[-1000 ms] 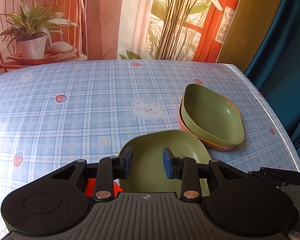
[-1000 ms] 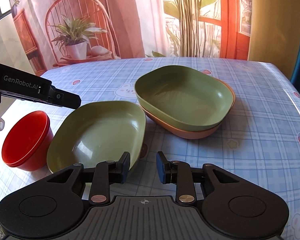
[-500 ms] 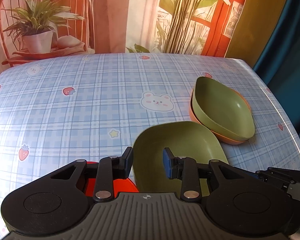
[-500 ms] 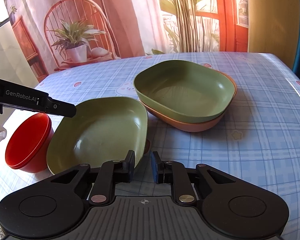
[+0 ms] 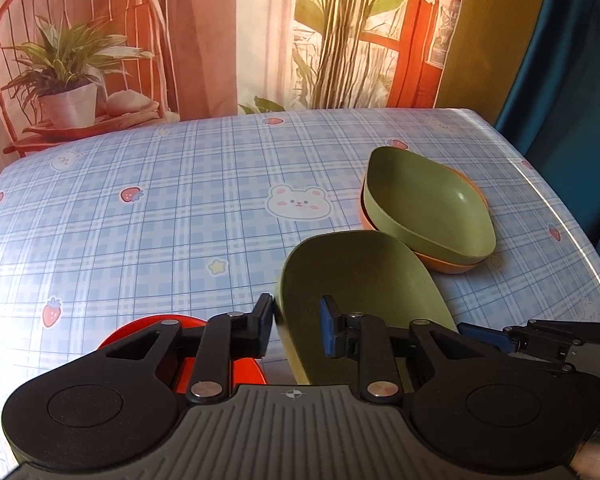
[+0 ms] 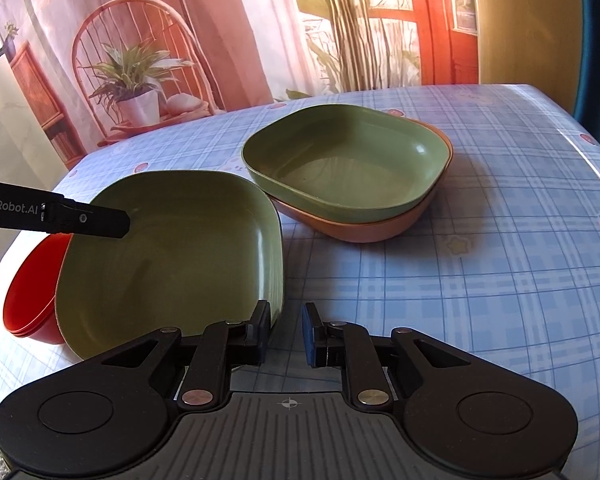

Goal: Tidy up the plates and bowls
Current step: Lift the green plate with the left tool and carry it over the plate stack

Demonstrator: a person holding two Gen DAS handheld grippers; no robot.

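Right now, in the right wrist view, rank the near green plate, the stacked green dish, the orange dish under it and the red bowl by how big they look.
1. near green plate, though it is closest to the camera
2. stacked green dish
3. orange dish, mostly covered, so unsure
4. red bowl, partly hidden

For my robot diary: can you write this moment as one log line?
left gripper open astride green plate rim | right gripper open | green bowl in orange bowl
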